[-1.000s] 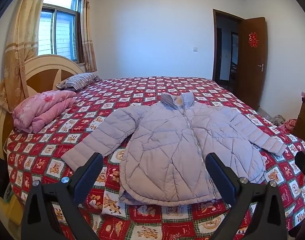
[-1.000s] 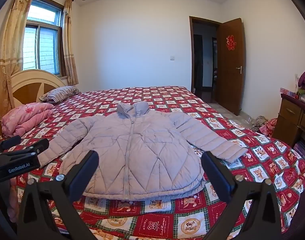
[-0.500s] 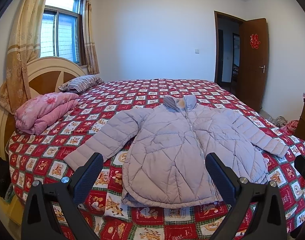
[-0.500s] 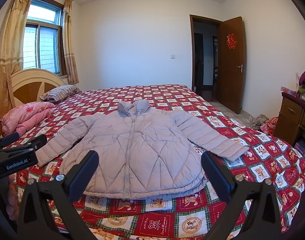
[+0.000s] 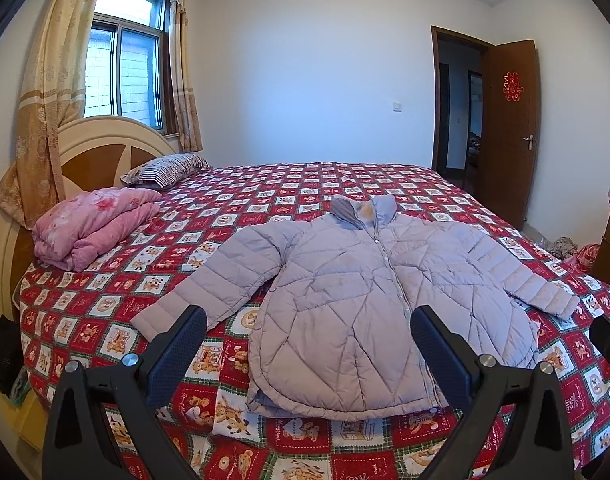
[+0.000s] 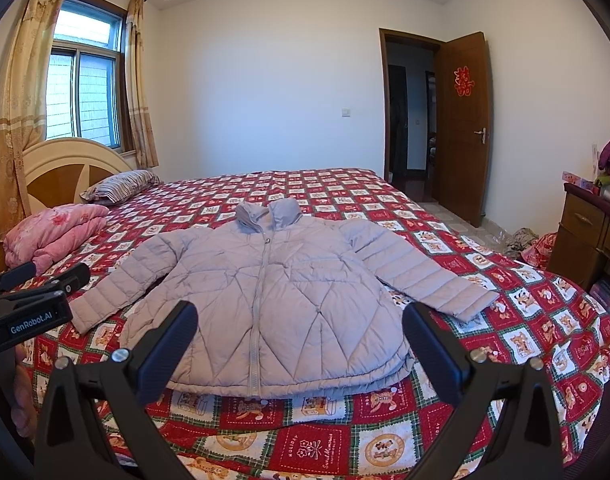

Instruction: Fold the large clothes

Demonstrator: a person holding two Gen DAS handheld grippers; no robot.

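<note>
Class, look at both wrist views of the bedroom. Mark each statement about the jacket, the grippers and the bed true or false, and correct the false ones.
1. The jacket lies flat with both sleeves spread out. True.
2. The left gripper is clamped on a sleeve. False: it is open and holds nothing.
3. The jacket is unzipped. False: it is zipped to the collar.
4. A folded pink quilt lies near the headboard. True.
5. The right gripper is open. True.

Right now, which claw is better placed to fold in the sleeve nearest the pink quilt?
Left, probably. The left claw hangs open just short of that sleeve's cuff, while the right claw faces the jacket's hem.
</note>
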